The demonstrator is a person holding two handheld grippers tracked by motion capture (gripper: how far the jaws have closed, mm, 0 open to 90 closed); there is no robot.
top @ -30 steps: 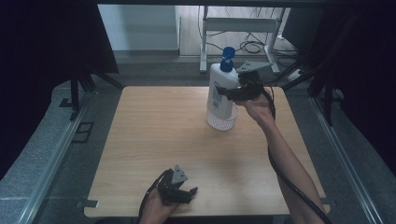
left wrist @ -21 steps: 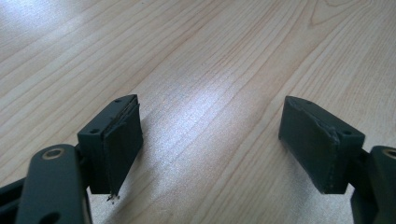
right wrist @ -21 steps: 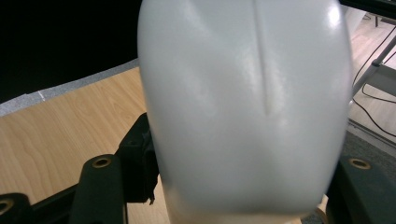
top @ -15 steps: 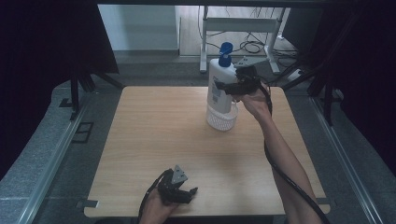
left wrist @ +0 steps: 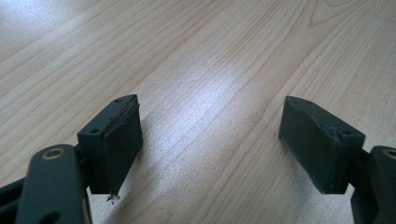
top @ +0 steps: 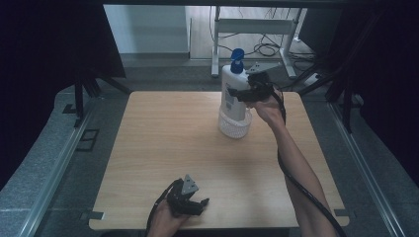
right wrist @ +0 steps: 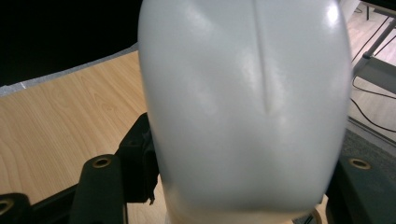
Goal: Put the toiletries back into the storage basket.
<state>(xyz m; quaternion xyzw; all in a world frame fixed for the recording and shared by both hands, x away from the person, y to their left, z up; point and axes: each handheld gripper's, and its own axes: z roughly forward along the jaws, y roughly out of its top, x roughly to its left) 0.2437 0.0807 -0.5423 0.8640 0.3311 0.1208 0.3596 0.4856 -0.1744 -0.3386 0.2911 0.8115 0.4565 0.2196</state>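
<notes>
A white bottle [top: 231, 96] with a blue pump cap [top: 237, 54] stands upright at the far right of the wooden table [top: 163, 148]. Its lower end sits inside a white mesh cup [top: 234, 126]. My right gripper [top: 239, 94] comes from the right and is shut on the bottle's body at mid height. In the right gripper view the bottle [right wrist: 247, 107] is pressed between the two jaws of the right gripper [right wrist: 238, 179]. My left gripper [top: 197, 203] rests near the table's front edge, open. In the left gripper view only bare wood [left wrist: 210, 56] lies between the jaws of the left gripper [left wrist: 210, 140].
Beyond the table's far edge stands a metal frame [top: 257, 24] with cables on the floor [top: 267, 49]. Dark curtains [top: 49, 49] hang at both sides. Bare wood spreads over the left and middle of the table.
The right gripper has shifted slightly leftward and away with the bottle still in its grip. The left gripper has stayed still.
</notes>
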